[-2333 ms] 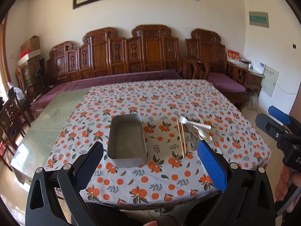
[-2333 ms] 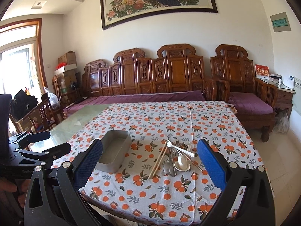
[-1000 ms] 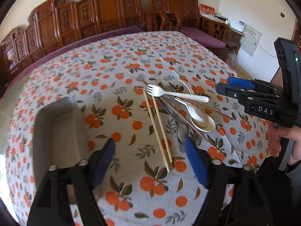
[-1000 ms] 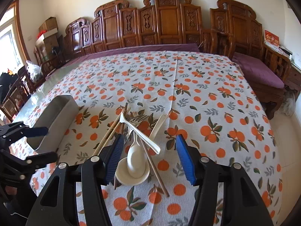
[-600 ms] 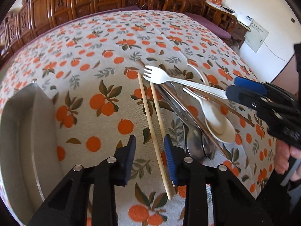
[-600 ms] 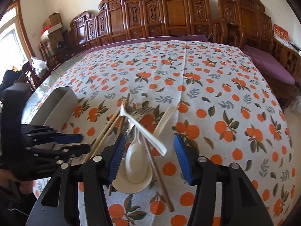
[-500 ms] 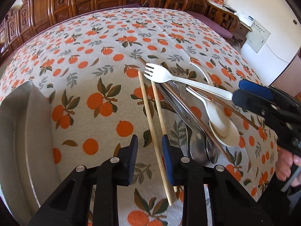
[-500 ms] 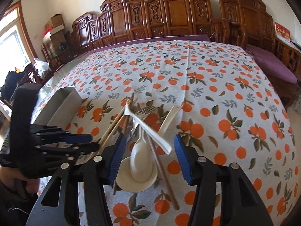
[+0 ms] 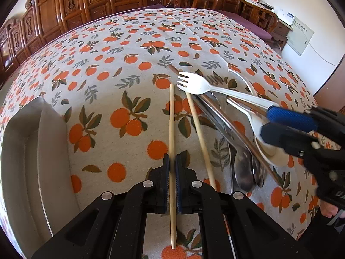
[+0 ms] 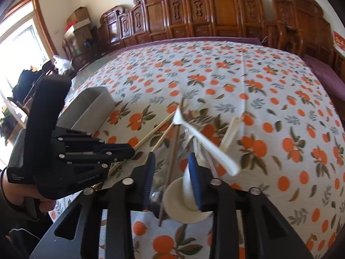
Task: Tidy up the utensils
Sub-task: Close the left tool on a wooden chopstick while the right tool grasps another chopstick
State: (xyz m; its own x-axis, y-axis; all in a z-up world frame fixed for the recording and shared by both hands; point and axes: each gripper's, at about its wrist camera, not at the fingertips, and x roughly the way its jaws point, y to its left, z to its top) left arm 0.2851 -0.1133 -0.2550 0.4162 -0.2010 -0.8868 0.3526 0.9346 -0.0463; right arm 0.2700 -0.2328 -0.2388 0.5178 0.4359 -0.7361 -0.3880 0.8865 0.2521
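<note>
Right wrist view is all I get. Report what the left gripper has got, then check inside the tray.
Observer: The left gripper has its jaws shut on one pale wooden chopstick, low on its length, and the end pokes out behind them.
Operator: Report its twin.
Observer: The second pale wooden chopstick lies outside the jaws on the orange-print tablecloth, just right of the held one.
Operator: Now the tray.
Observer: The grey metal tray shows only bare metal inside, in the part that is in view.

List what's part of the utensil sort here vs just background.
Job: light chopstick in left claw; second chopstick; white fork; metal spoons; white spoon; tray; right claw.
Background: carved bench; cardboard boxes.
</note>
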